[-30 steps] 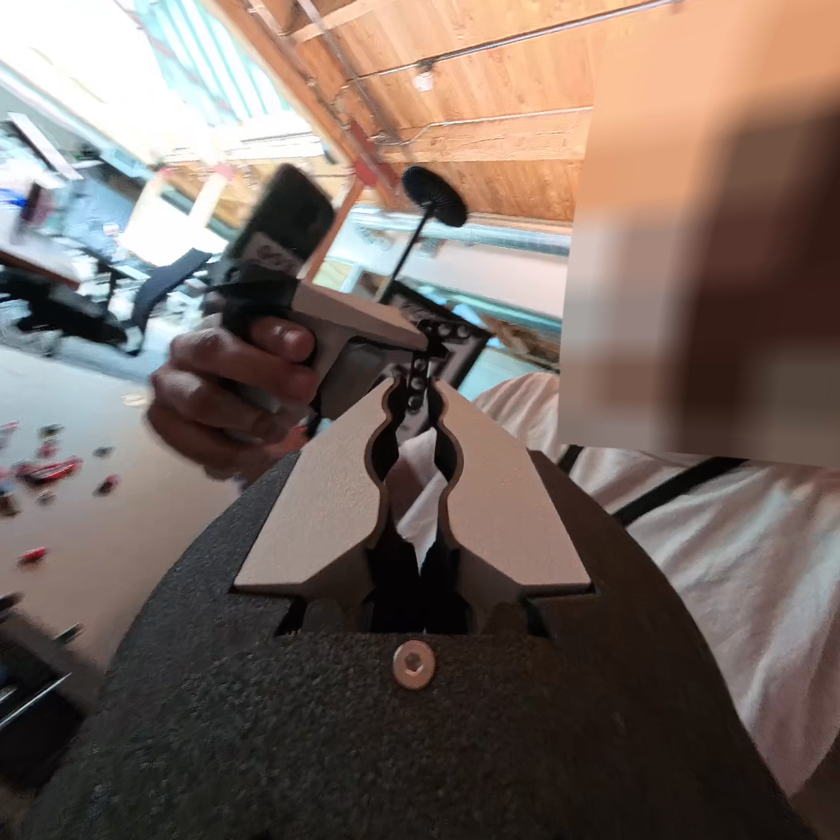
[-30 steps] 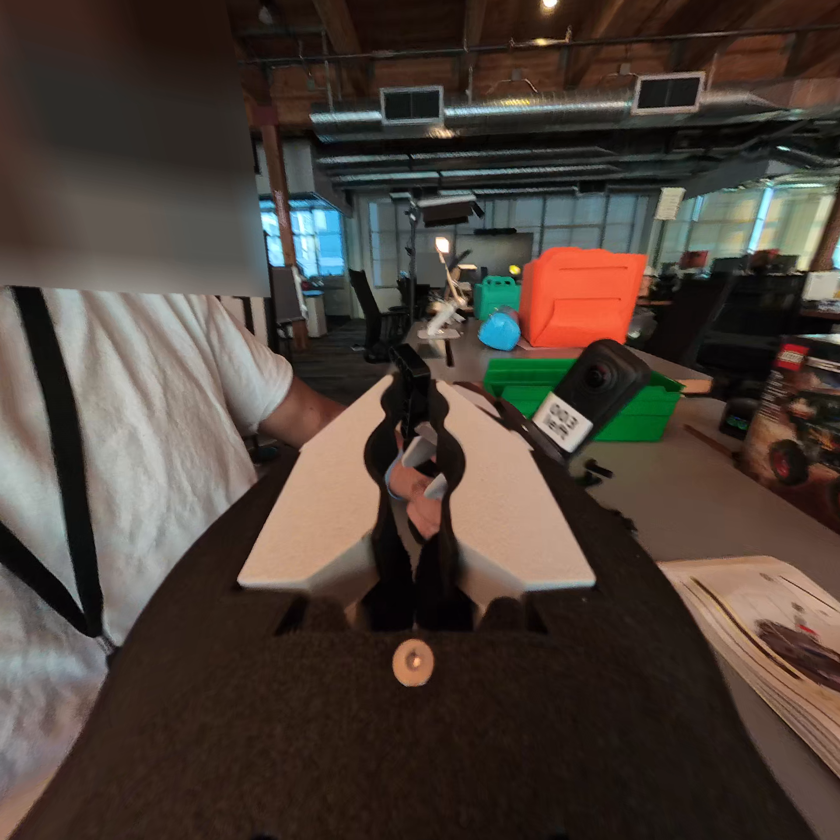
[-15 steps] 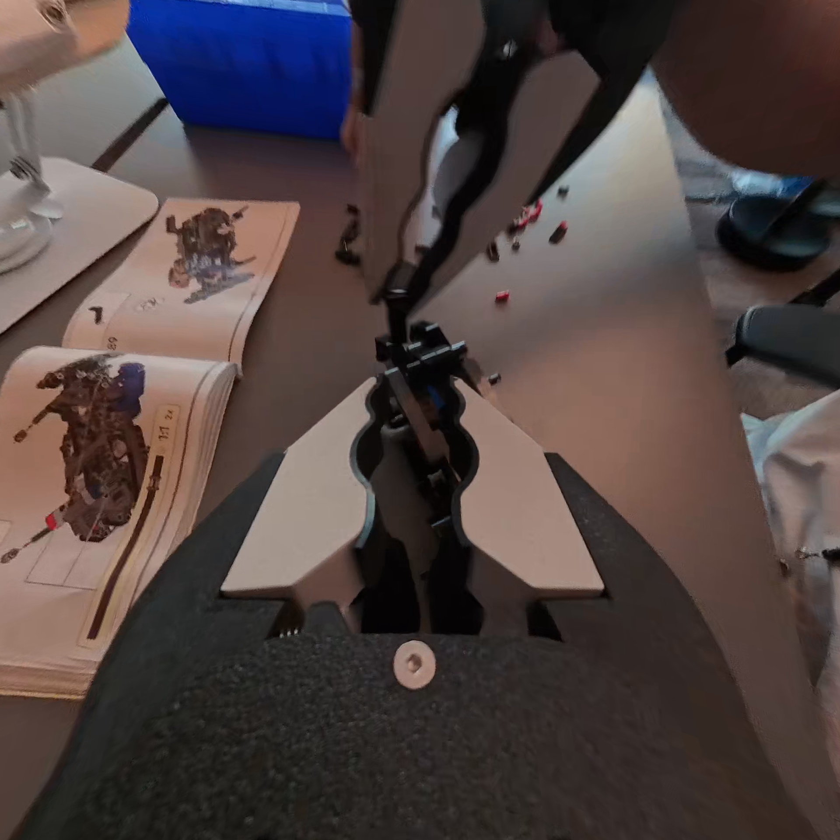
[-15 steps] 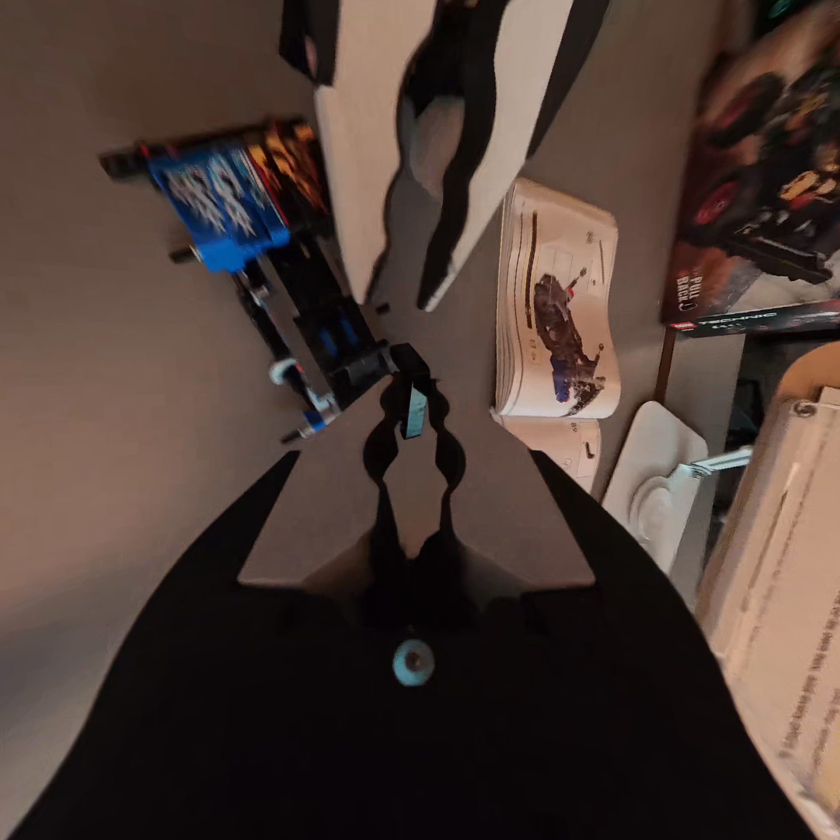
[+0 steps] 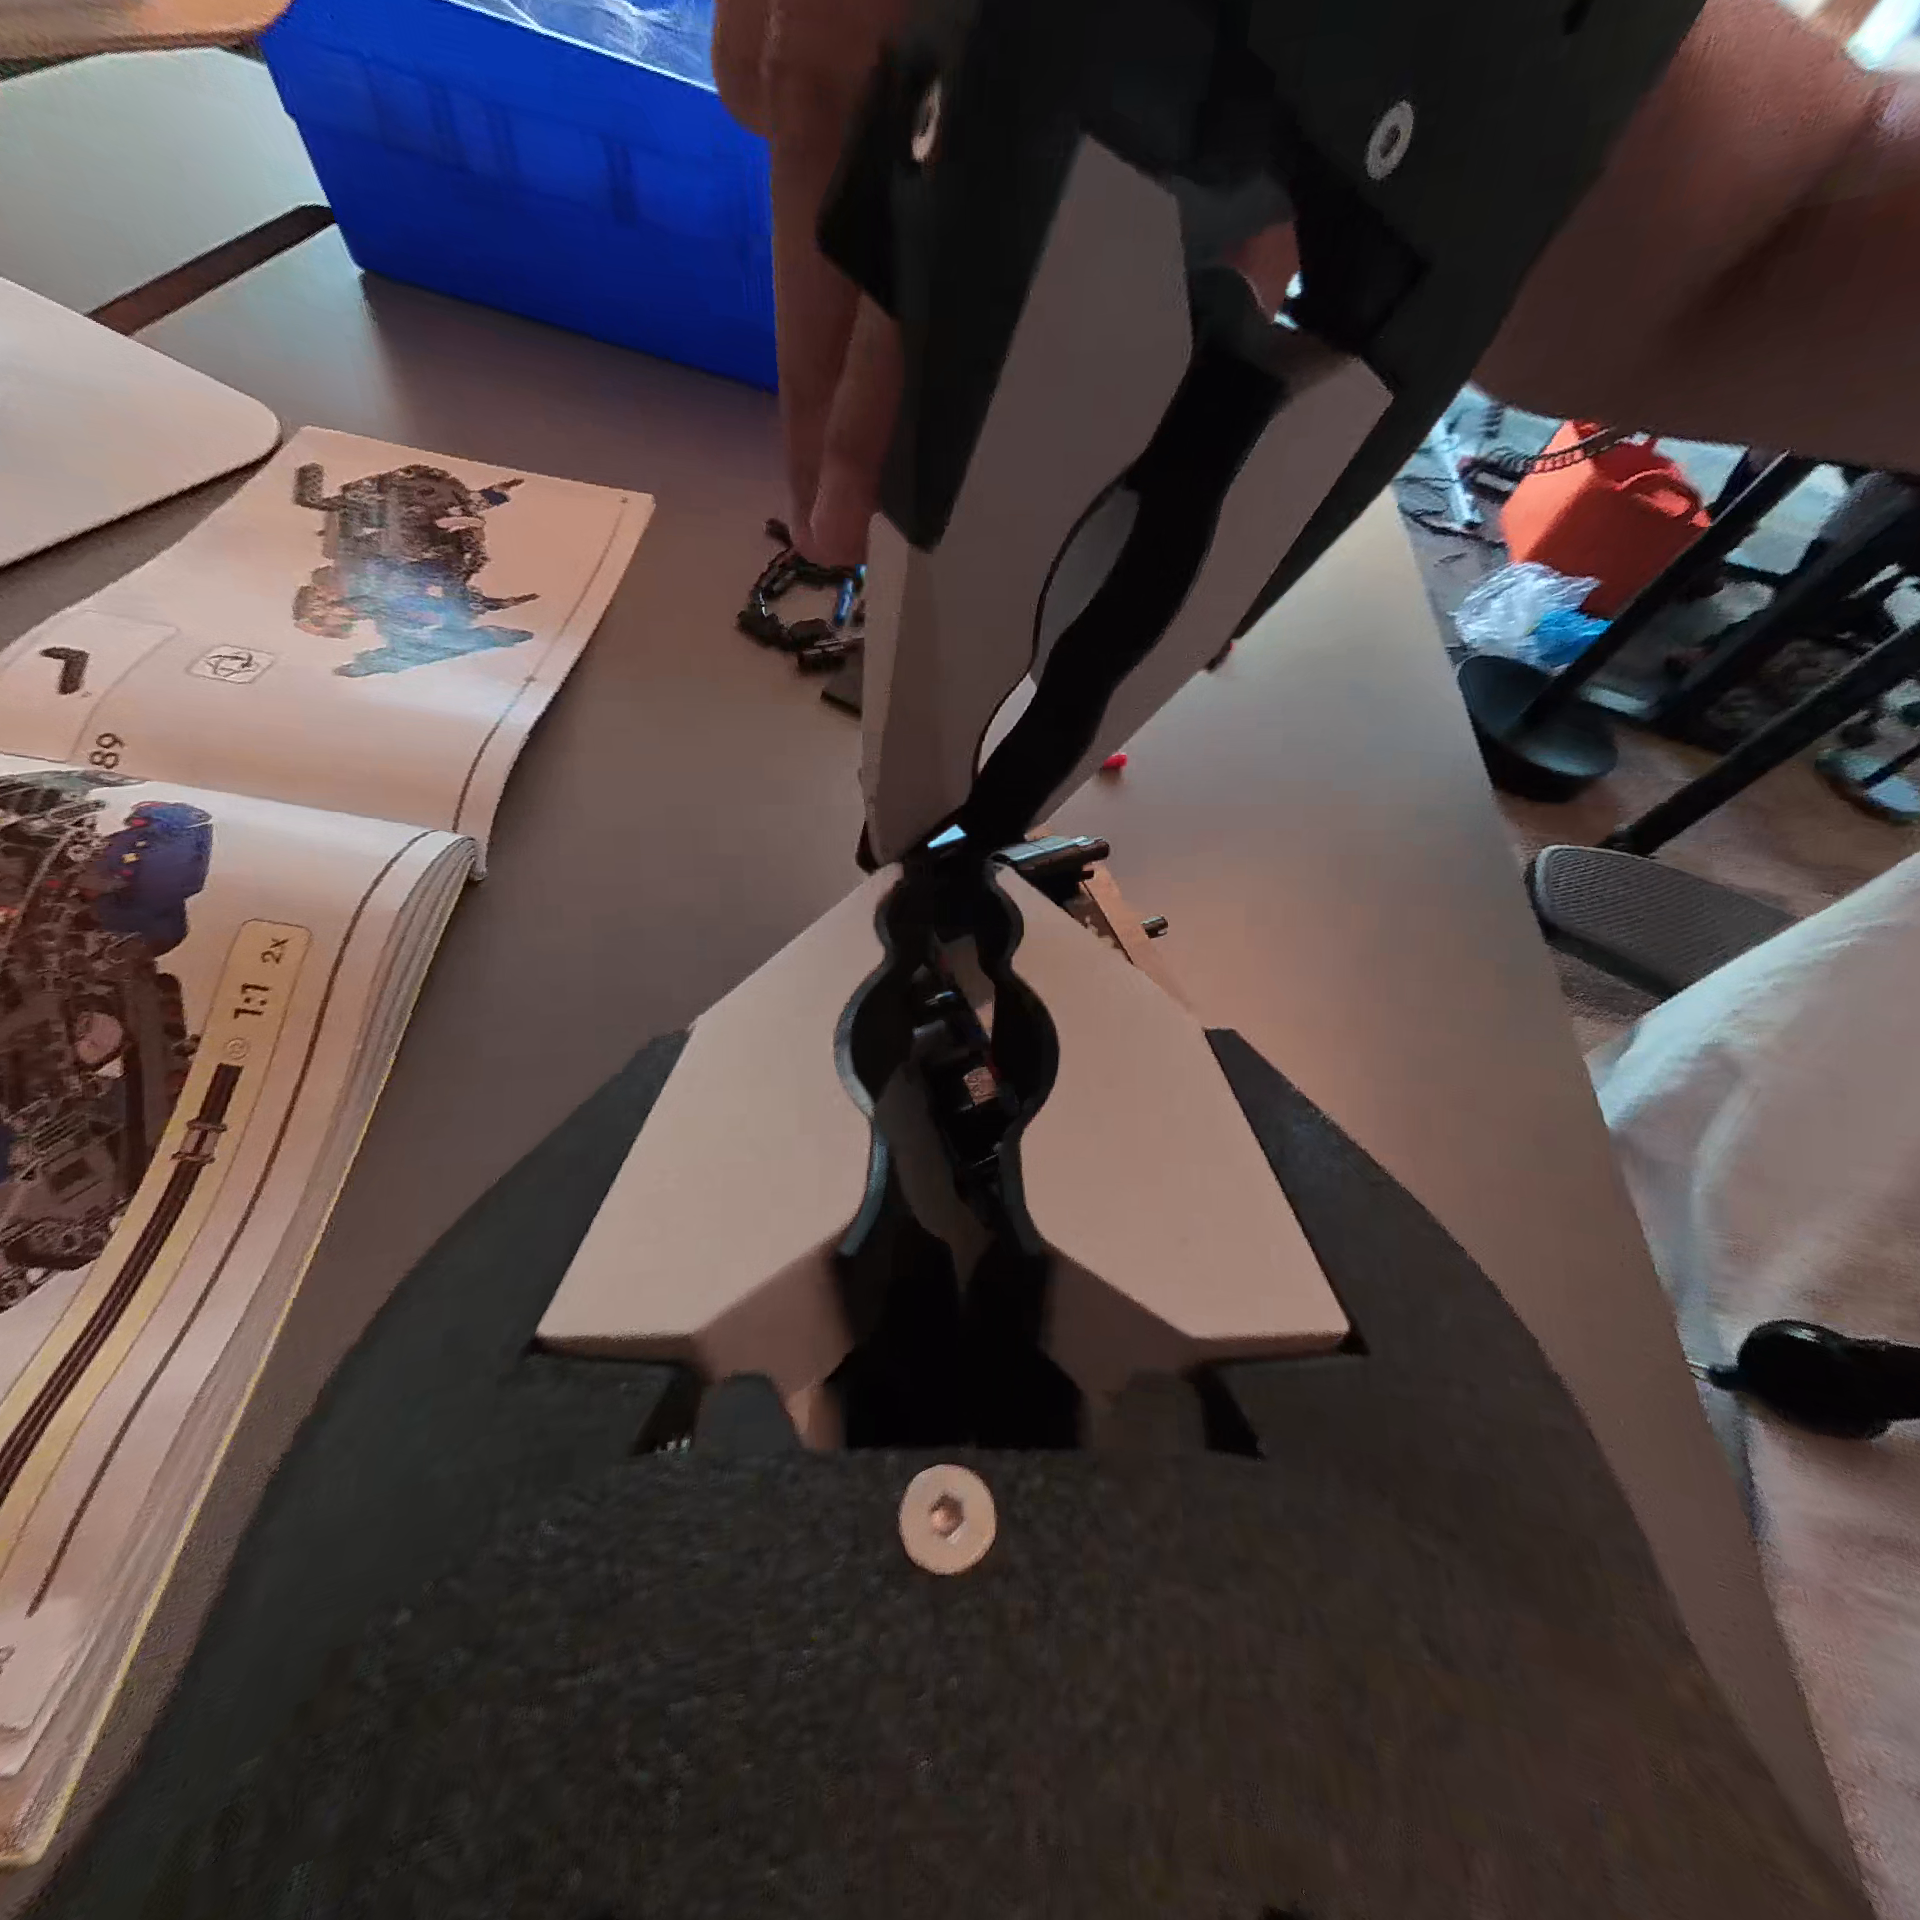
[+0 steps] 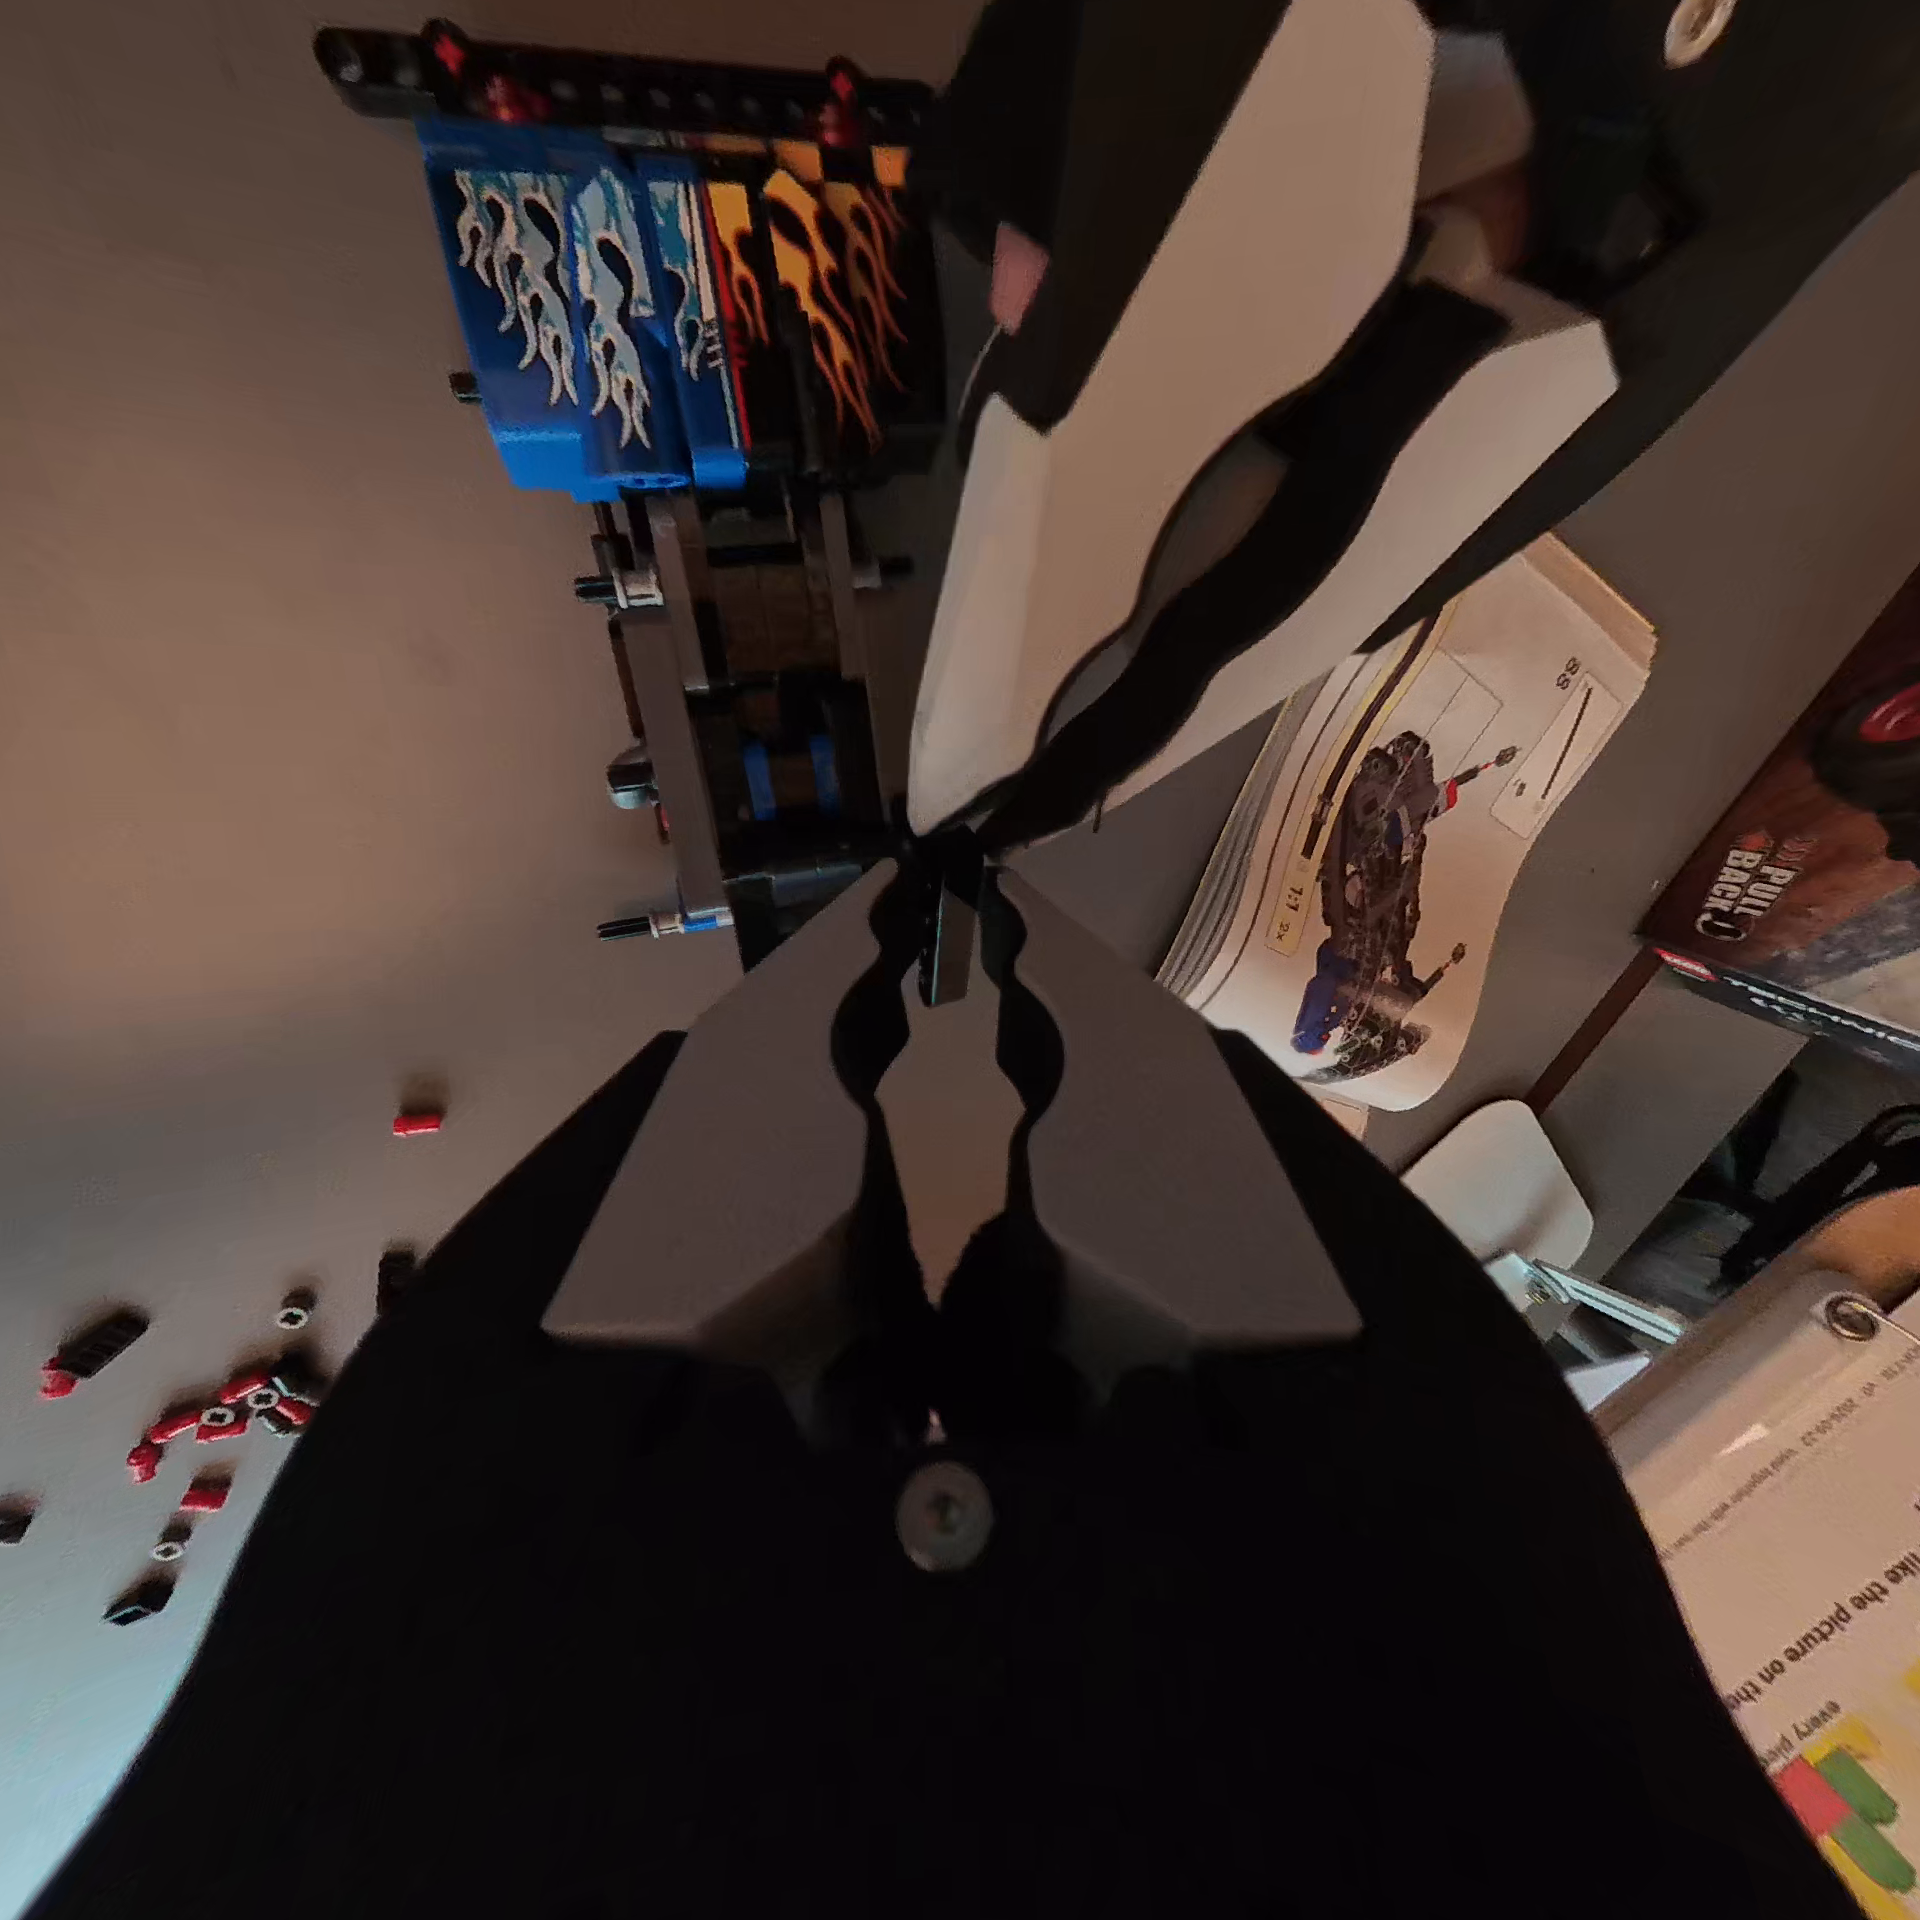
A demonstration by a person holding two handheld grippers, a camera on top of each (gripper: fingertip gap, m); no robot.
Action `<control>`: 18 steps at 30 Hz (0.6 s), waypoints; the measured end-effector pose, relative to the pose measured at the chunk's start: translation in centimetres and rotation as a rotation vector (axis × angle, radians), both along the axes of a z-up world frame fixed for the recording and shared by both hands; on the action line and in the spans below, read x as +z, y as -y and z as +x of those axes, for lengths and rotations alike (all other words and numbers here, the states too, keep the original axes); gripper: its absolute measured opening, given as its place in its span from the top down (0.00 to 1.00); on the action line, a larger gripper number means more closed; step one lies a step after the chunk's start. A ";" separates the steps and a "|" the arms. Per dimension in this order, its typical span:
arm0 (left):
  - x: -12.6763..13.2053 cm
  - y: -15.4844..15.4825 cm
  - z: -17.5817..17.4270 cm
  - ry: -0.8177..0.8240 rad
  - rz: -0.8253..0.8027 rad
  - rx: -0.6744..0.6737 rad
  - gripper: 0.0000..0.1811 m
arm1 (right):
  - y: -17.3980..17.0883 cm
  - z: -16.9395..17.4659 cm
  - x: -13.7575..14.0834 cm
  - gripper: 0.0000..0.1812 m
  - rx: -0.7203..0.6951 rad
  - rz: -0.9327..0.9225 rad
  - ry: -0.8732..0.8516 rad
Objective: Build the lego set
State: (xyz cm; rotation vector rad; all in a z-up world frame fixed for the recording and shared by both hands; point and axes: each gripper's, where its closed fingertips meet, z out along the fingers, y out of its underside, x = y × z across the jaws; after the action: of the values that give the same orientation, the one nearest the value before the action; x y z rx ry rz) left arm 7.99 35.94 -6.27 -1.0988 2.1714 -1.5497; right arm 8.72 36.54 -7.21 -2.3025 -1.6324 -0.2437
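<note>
The partly built lego model [image 6: 769, 727] lies on the table, with blue and black flame-printed panels [image 6: 582, 301] at its far end. My left gripper [image 5: 940, 883] is shut on the model's near end; black parts of the model [image 5: 971, 1091] show between its fingers. My right gripper [image 6: 940, 883] is shut on a small black piece [image 6: 948, 951] and holds it right at the model's near end. The two grippers meet tip to tip: the right gripper [image 5: 935, 831] comes down from above in the left wrist view, and the left gripper [image 6: 935, 821] from the upper right in the right wrist view.
An open instruction booklet [image 5: 260, 831] lies left of the model and also shows in the right wrist view [image 6: 1403, 831]. A blue bin [image 5: 540, 187] stands behind. Loose red and black pieces [image 6: 208, 1423] lie scattered. The lego box [image 6: 1818, 852] stands at the right. A small black pile [image 5: 800, 613] is nearby. Less than 4 cm separates the two grippers' tips.
A second ago both grippers were raised and pointed at the room and the person. Both have since tipped down over the table and closed in until their tips meet at the model.
</note>
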 end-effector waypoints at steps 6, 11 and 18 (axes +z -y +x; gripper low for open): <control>0.1 0.4 0.0 0.036 0.024 -0.068 0.96 | 0.2 0.2 0.2 0.95 -0.027 0.039 -0.005; 0.3 0.4 0.1 0.066 0.111 -0.107 0.96 | 0.2 0.2 0.4 0.95 -0.028 0.099 0.041; 2.2 -0.1 -0.2 0.207 0.085 -0.115 0.97 | -0.2 0.0 1.9 0.95 -0.115 0.201 -0.087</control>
State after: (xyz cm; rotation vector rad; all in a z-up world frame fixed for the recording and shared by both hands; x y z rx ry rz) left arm 7.83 36.05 -4.05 -0.7628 2.1694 -1.5273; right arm 8.71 36.76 -5.29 -2.2238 -1.3701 -0.3135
